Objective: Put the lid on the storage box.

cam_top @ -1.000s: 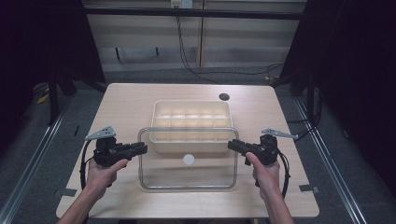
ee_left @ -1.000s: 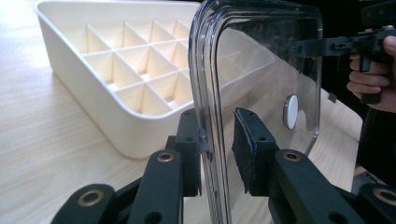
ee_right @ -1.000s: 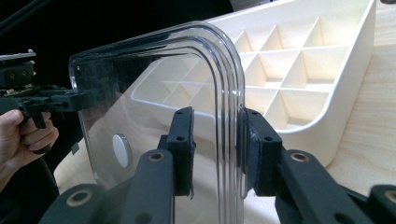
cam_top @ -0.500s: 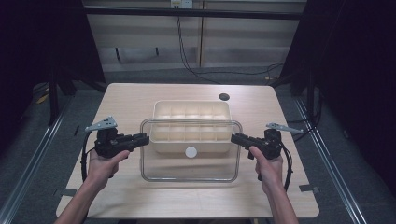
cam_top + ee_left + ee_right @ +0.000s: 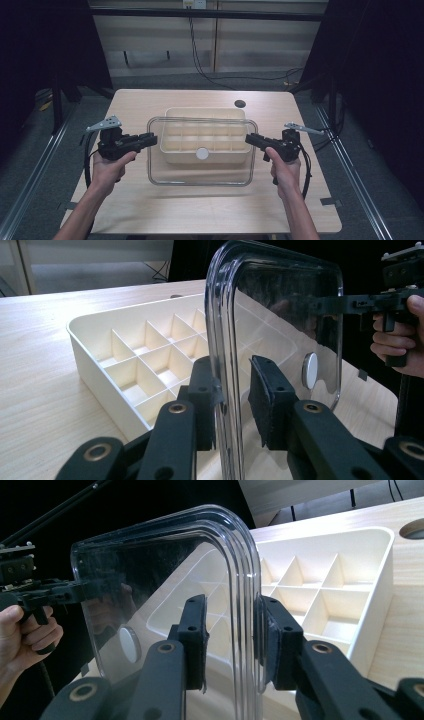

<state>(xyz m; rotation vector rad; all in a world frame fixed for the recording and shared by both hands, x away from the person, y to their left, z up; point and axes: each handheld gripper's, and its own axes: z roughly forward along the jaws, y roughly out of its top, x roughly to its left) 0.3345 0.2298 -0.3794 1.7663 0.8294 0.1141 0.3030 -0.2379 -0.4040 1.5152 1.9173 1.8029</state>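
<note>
Item: clear plastic lid (image 5: 202, 170), rectangular with rounded corners and a raised stepped rim, bearing one small round white disc (image 5: 202, 153) near its middle; it is held off the worktop (image 5: 150, 215), roughly level, between two hand-held grippers and overlapping the near half of the tray. Left gripper (image 5: 150, 140): black, gripped in the person's left hand (image 5: 107, 167), jaws narrowed onto the lid's left edge, one jaw on each face of the rim as its own view confirms (image 5: 232, 405). Right gripper (image 5: 251, 140): black, held in the right hand (image 5: 285, 172), jaws likewise narrowed onto the lid's right edge, one on each face (image 5: 230, 640). Each gripper carries a grey three-cornered plate on top and a trailing black cable. Item: cream compartment tray (image 5: 172, 115), open-topped, divided by thin walls into a grid of small cells, all visible cells empty; it rests flat on the worktop, centred between the left and right edges and nearer the far edge than the near one. The lid's far edge lies above the tray's interior; its near edge hangs over bare worktop. Item: dark round hole (image 5: 240, 104) in the worktop, just beyond the tray's far right corner. Worktop: pale wood-grain board with rounded corners.
</note>
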